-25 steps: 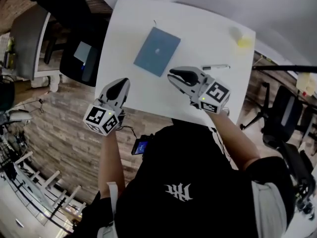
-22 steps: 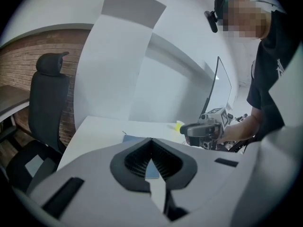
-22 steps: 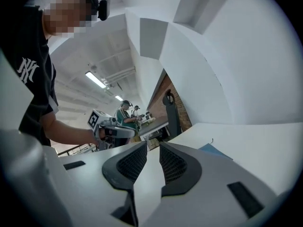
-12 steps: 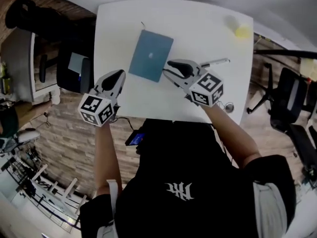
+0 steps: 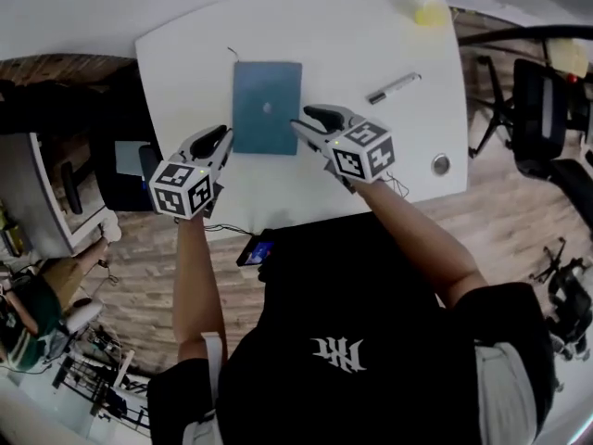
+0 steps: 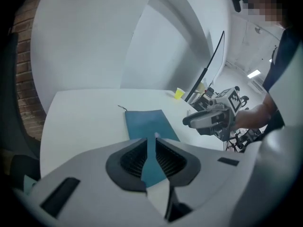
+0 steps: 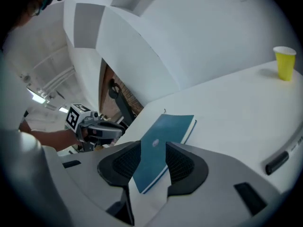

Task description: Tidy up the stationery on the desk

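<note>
Notebook (image 5: 267,108) lies flat on the desk (image 5: 352,35), long axis running away from the person, right between the two grippers. Right gripper (image 5: 309,120) looks the nearer, its jaws just opened wide and empty, tips at the book's near right edge, cover dead ahead. Left gripper (image 5: 220,137) hangs just off the near left edge, jaws only a slit apart, holding nothing.

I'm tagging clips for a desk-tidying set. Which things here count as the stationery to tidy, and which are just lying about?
For the job: blue notebook, flat on the white desk; marker pen to its right.
Just lying about: yellow cup at the far corner; round metal disc by the near edge; black office chair.
</note>
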`<act>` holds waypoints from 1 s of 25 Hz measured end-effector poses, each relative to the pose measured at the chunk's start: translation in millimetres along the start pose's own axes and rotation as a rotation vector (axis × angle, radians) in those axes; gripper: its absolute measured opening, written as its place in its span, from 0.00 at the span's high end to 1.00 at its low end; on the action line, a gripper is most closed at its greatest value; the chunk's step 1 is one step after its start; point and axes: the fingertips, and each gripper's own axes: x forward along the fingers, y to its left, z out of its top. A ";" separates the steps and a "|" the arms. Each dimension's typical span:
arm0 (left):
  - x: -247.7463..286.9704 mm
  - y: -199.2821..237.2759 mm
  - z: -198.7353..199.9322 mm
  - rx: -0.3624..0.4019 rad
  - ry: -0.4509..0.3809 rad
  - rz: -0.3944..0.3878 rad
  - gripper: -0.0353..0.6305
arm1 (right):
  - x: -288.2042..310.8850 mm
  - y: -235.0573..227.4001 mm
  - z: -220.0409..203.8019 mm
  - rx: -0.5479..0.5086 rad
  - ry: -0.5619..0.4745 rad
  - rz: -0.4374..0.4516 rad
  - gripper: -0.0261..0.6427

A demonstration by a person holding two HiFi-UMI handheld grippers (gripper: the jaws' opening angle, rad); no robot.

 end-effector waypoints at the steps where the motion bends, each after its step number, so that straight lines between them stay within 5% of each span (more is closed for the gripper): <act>1: 3.8 3.5 -1.0 0.004 0.013 -0.007 0.86 | 2.2 -3.8 -3.0 0.023 -0.003 -0.028 0.71; 11: 34.6 37.3 -28.7 0.005 0.177 0.012 0.81 | 24.9 -26.9 -32.8 0.226 0.031 -0.190 0.71; 25: 49.3 35.2 -39.1 -0.013 0.254 -0.004 0.86 | 33.4 -40.8 -44.6 0.263 0.048 -0.316 0.80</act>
